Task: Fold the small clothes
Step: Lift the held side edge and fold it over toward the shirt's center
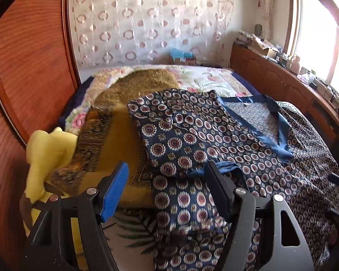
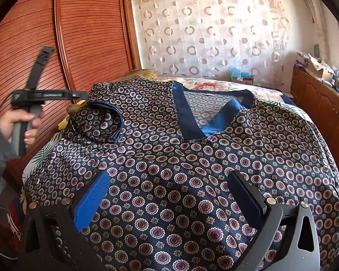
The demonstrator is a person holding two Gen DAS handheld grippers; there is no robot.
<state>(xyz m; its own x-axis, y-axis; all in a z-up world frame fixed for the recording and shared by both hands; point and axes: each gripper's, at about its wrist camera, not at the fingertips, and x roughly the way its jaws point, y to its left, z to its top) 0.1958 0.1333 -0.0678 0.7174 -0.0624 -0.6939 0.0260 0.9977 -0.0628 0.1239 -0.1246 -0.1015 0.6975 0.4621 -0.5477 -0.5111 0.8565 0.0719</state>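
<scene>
Shirt [image 2: 192,169]: lower hem cut off by the frame's bottom edge, behind the right gripper's body. Clutter on sideboard [image 1: 271,52] too small to identify. Window [image 1: 316,45] washed out by glare.

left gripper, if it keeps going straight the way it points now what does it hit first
Most likely the patterned shirt on the bed. The open left gripper points down at the folded-over sleeve, with its blue-trimmed edge just ahead between the fingers. Depth is hard to judge through the fisheye lens.
</scene>
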